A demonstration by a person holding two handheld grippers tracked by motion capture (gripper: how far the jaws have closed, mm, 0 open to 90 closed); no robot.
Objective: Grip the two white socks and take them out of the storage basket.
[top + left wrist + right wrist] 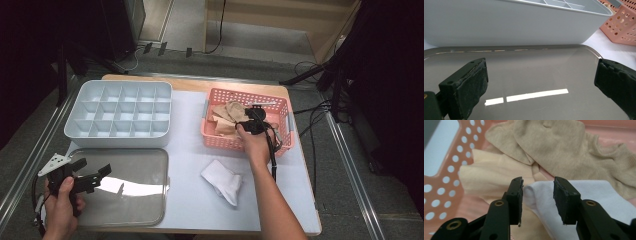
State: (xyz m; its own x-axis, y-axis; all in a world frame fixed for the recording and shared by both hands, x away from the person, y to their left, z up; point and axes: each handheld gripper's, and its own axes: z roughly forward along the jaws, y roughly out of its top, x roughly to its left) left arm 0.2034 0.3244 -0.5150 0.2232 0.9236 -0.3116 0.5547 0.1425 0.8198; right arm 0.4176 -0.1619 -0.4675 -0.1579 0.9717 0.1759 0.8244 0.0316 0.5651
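Reaching into the pink basket (pixel 210 131), the right gripper (pixel 537 195) has its jaws straddling a white sock's (pixel 584 195) folded edge (pads not yet pressing it), beside beige socks (pixel 554 142). Left of the basket, the left gripper (pixel 92 176) hangs wide open over a clear lid (pixel 140 200).

Open table lies between the white sock (pixel 222 180) and divided tray (pixel 120 114); basket walls (pixel 246 145) hem the socks.

Grey floor (pixel 260 62), dark surroundings, cables (pixel 312 120)
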